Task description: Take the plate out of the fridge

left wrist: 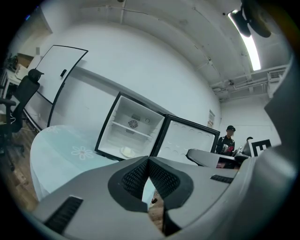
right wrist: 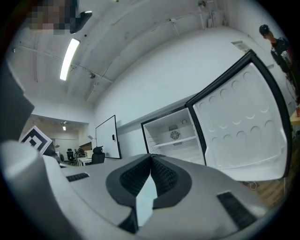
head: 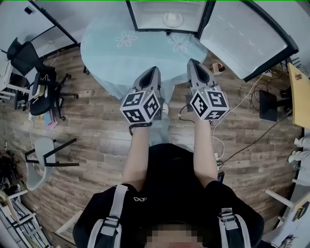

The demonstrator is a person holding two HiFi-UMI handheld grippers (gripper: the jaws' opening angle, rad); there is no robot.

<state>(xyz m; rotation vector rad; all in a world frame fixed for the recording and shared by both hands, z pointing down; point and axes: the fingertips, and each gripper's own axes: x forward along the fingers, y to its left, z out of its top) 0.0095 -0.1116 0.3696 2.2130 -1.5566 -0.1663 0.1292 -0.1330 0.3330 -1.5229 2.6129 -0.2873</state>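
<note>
Since we are holding left gripper (head: 154, 71) and right gripper (head: 193, 63) clenched empty, we are probably needing open jaws before reaching into the far fridge (head: 147, 13) for the plate (head: 172, 19).

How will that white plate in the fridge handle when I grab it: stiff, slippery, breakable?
The plate looks rigid and shallow, so probably stiff, and breakable if ceramic. It lies flat on the fridge floor, so a jaw may struggle to get under its rim. Its smooth white surface could be slippery.
</note>
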